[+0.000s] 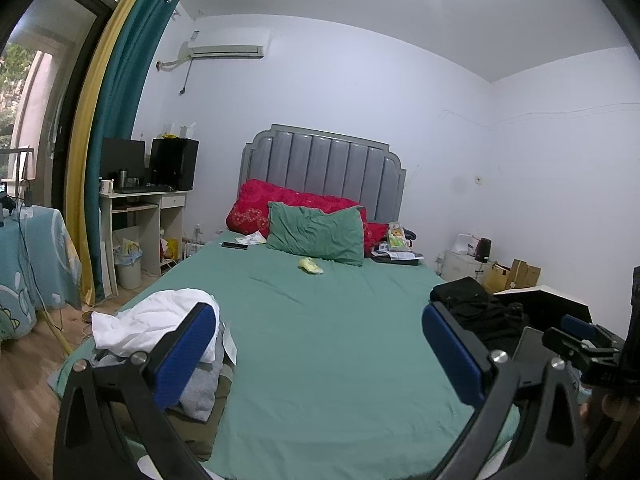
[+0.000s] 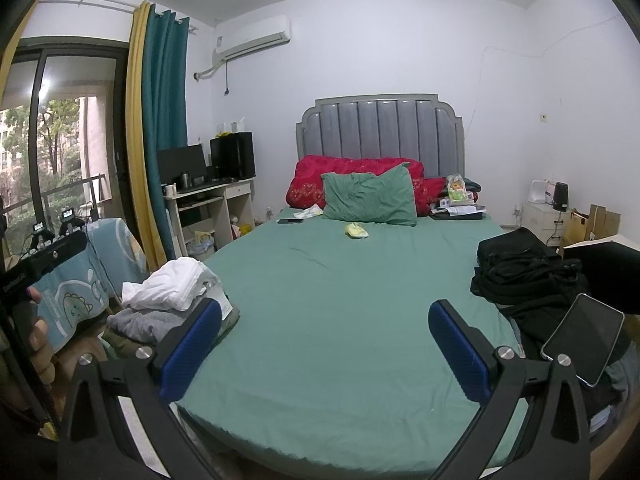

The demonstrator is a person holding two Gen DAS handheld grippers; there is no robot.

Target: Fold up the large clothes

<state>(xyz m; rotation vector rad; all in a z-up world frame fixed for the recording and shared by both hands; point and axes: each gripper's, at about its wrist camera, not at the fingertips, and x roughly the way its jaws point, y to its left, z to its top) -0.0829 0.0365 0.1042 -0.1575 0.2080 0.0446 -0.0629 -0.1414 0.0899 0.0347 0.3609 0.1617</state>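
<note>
Both tongs are hovering over the foot of the bed [image 1: 328,340], each spread wide with nothing between its blue pads: the left gripper [image 1: 316,350] and the right gripper [image 2: 325,346] are pointing along the green sheet toward the grey headboard [image 1: 320,168]. At the bed's left edge near the foot, a white garment [image 1: 152,322] is lying crumpled on top of grey clothes [image 1: 202,390]; the right wrist view is showing this same pile more fully, with the grey layer spreading out beneath the white one. At the right edge, a heap of black clothes [image 2: 520,272] is sitting, and only the right wrist view is revealing a phone [image 2: 582,336] resting face up on that heap near the foot corner. The left wrist view is instead catching part of the other gripper's black body at its right border. A green pillow [image 1: 316,234] is leaning against a red one [image 1: 256,204] at the head, with a small yellow item [image 1: 310,266] lying just in front of it on the sheet.
</note>
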